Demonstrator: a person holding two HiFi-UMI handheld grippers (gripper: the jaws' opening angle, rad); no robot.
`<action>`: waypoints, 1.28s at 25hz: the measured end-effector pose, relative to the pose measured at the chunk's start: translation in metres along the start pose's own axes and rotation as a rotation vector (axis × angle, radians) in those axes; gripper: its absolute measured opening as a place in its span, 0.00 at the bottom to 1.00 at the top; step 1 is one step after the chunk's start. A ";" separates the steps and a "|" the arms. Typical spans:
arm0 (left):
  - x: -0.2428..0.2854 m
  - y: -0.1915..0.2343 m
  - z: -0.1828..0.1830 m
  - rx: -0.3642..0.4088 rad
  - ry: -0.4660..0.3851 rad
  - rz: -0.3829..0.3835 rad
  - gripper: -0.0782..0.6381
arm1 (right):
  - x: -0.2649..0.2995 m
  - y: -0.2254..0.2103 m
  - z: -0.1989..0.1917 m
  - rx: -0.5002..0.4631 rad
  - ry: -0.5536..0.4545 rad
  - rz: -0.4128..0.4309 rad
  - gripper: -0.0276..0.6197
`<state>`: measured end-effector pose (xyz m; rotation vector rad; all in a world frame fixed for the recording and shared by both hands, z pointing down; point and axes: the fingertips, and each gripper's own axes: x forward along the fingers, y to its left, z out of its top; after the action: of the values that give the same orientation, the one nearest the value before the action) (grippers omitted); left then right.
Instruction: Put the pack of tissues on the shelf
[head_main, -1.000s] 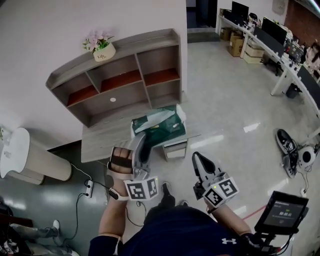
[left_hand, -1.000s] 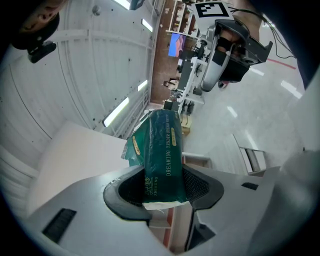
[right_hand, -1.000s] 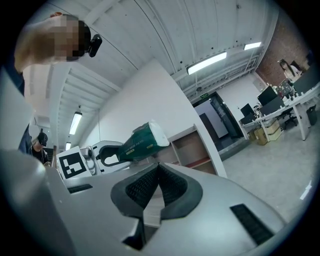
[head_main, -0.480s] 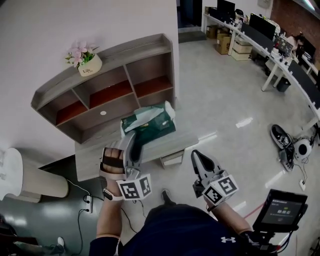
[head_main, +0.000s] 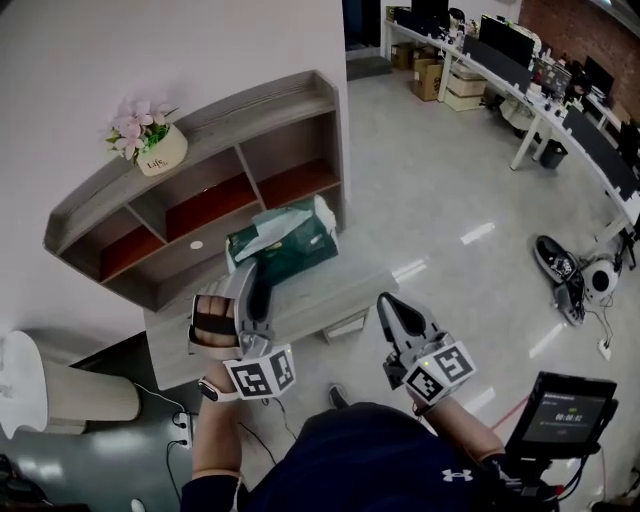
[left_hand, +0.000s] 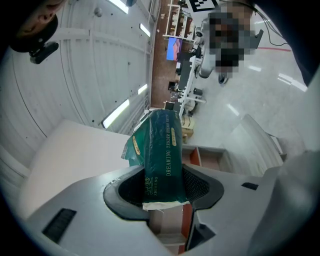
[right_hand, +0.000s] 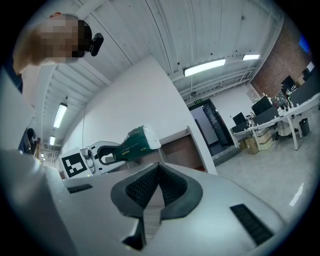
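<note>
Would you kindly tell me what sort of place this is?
Most likely an open-plan office or lab: long desks carrying monitors, cardboard boxes on the polished floor, and a wooden shelf unit against the wall.

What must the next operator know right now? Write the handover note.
Left gripper: shut on the pack of tissues, held in the air.
Right gripper: jaws together, nothing in them, off to the side.
Pack: in front of the shelf, above the desk, not yet on any board.
Done: pack is gripped and lifted.
Left: set it in a shelf compartment, open the jaws, pull back.
</note>
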<state>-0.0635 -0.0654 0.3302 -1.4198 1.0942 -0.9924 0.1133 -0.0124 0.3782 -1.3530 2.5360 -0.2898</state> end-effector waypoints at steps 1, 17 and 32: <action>0.003 0.000 -0.003 -0.002 -0.004 -0.002 0.40 | 0.003 0.000 0.000 -0.002 0.000 -0.006 0.06; 0.021 -0.001 -0.042 0.004 -0.043 -0.023 0.40 | 0.043 0.020 -0.022 -0.010 0.042 -0.022 0.06; 0.054 0.007 -0.046 0.033 0.010 -0.013 0.40 | 0.086 0.000 -0.030 0.023 0.069 0.062 0.06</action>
<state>-0.0959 -0.1293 0.3292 -1.3985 1.0719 -1.0238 0.0576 -0.0827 0.3959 -1.2752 2.6168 -0.3579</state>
